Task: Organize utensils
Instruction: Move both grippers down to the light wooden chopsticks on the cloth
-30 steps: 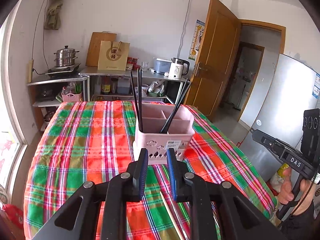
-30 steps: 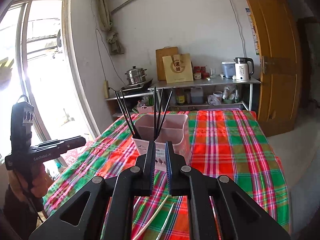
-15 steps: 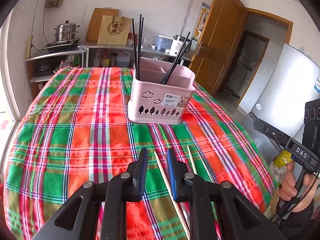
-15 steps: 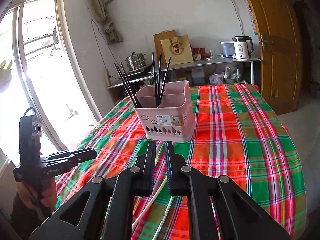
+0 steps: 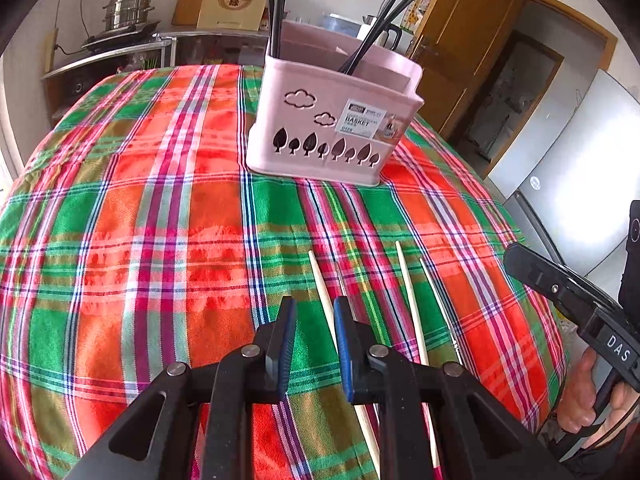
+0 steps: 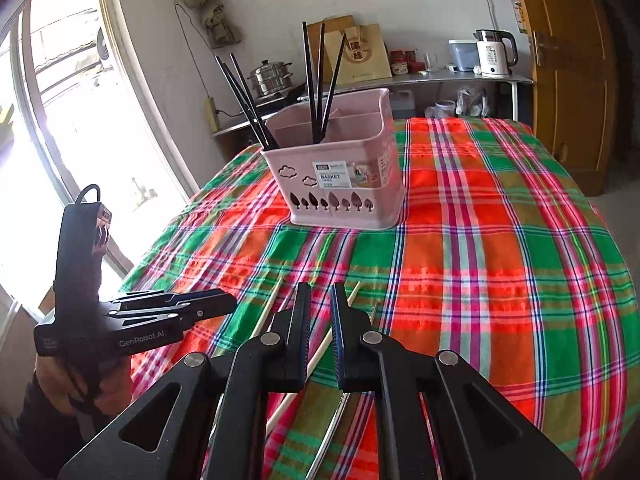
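The pink basket (image 5: 334,128), labelled "BASKET", stands on the table (image 5: 120,240) ahead of the left hand-held gripper (image 5: 314,312), black chopsticks (image 5: 278,4) upright inside. Pale chopsticks (image 5: 408,292) lie lengthwise, tips toward the basket, under both hand-held grippers. The right hand-held gripper (image 6: 320,300), marked "DAS", and the left, marked "GenRobot.AI", are slightly parted and empty.

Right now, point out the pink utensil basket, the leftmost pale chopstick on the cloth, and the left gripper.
pink utensil basket (image 5: 320,136): left wrist view, front wall.
leftmost pale chopstick (image 5: 320,280): left wrist view, bare shaft near its tip.
left gripper (image 5: 315,312): left wrist view, midway between fingertips.
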A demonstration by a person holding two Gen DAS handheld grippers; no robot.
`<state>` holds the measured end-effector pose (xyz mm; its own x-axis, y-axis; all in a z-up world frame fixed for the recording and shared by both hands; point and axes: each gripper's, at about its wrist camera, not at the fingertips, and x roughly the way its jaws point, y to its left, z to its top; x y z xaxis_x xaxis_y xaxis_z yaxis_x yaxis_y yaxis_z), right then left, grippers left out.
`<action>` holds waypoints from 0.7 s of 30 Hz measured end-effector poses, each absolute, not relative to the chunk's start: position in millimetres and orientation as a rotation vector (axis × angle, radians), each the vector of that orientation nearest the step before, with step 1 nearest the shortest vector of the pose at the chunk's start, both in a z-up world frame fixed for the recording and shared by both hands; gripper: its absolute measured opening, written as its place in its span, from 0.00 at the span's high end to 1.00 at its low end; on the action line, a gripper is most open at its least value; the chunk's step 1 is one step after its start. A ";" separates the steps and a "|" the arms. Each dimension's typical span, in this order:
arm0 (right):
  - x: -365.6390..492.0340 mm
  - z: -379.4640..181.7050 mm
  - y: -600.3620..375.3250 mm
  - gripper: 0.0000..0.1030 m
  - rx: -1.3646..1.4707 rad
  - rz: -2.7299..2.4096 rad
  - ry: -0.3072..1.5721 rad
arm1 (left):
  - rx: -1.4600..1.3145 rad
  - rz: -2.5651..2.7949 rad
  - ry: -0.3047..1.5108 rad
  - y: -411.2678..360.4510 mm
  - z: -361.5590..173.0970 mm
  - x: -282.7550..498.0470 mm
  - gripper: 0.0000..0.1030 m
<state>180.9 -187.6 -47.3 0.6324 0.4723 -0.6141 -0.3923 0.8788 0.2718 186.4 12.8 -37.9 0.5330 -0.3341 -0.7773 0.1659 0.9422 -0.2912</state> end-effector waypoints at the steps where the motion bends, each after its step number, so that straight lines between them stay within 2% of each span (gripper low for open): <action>1: 182.8 -51.5 -185.9 0.91 0.114 0.495 0.748 | -0.190 -0.297 0.976 11.6 -41.7 189.5 0.82; 13: 197.4 -75.5 -175.0 0.91 0.116 0.501 0.825 | -0.157 -0.285 1.017 -3.6 -55.0 204.7 0.82; 21: 202.8 -79.3 -172.4 0.91 0.103 0.493 0.842 | -0.021 -0.268 0.976 -14.6 -56.0 200.6 0.83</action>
